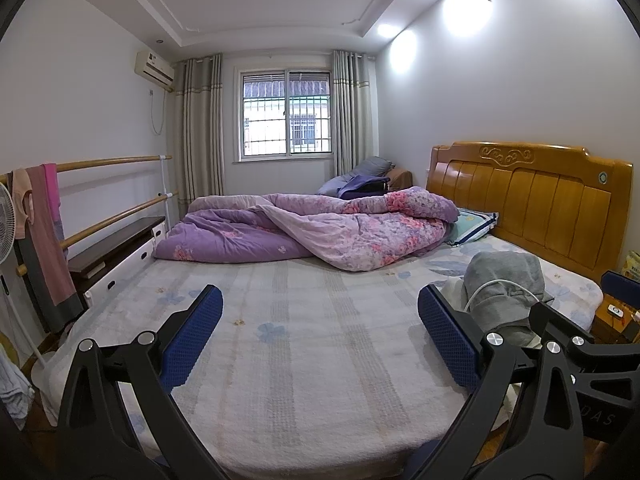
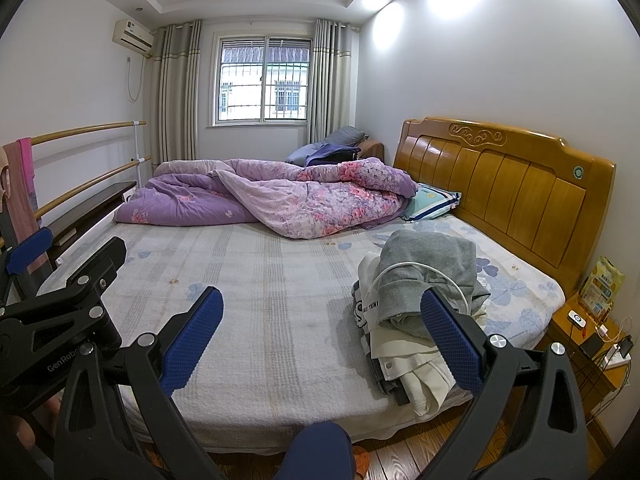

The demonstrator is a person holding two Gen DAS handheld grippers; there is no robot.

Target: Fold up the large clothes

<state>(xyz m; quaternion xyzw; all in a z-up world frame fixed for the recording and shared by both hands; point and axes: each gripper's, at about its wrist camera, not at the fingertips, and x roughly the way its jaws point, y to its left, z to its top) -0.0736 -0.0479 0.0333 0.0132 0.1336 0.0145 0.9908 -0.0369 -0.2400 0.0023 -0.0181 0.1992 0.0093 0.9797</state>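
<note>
Right wrist only — cream jacket [image 2: 408,354] under grey sweatshirt [image 2: 428,276].

Both wrist views face the bed [image 1: 304,344] from its side edge.

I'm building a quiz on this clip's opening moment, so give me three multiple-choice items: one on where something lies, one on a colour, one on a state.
1. Where is the pile of clothes?
A. on the bed's right side near the headboard
B. on the floor
C. on the wooden rails

2. What colour is the garment on top of the pile?
A. red
B. grey
C. black

3. How do the two grippers stand?
A. both shut on cloth
B. one open, one shut
C. both open, holding nothing

Key: 1 A, the pile lies on the bedsheet by the headboard. 2 B, the grey garment tops it. 3 C, the left gripper and right gripper show spread fingers over bare sheet.
</note>
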